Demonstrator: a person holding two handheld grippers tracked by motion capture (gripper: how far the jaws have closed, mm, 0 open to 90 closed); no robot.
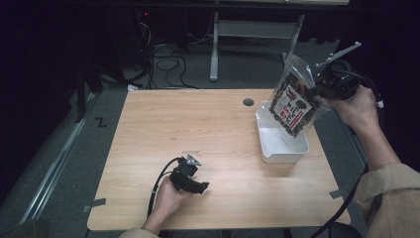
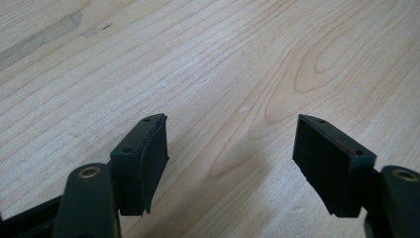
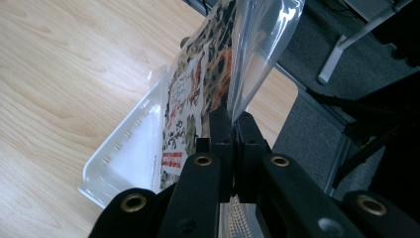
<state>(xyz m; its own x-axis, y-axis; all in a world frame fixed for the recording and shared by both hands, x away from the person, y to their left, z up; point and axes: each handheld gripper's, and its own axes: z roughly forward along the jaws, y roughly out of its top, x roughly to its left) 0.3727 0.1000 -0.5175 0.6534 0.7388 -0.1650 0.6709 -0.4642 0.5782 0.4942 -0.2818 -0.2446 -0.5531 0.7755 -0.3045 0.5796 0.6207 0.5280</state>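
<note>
My right gripper [image 1: 317, 91] is shut on the edge of a clear snack bag [image 1: 294, 99] with a dark printed label, and holds it tilted in the air above a white plastic tray [image 1: 280, 148] at the table's right side. In the right gripper view the jaws [image 3: 233, 124] pinch the bag's [image 3: 198, 94] clear edge, with the tray [image 3: 124, 158] below it. My left gripper [image 1: 198, 187] rests low on the wooden table [image 1: 198, 124] near its front edge, open. In the left gripper view its fingertips [image 2: 230, 144] stand apart over bare wood with nothing between them.
A round cable hole [image 1: 248, 102] lies in the table just left of the tray's far corner. Tape strips [image 1: 94, 204] mark the front corners. Beyond the far edge stand a desk frame [image 1: 215, 44] and loose cables [image 1: 168, 64] on the grey floor.
</note>
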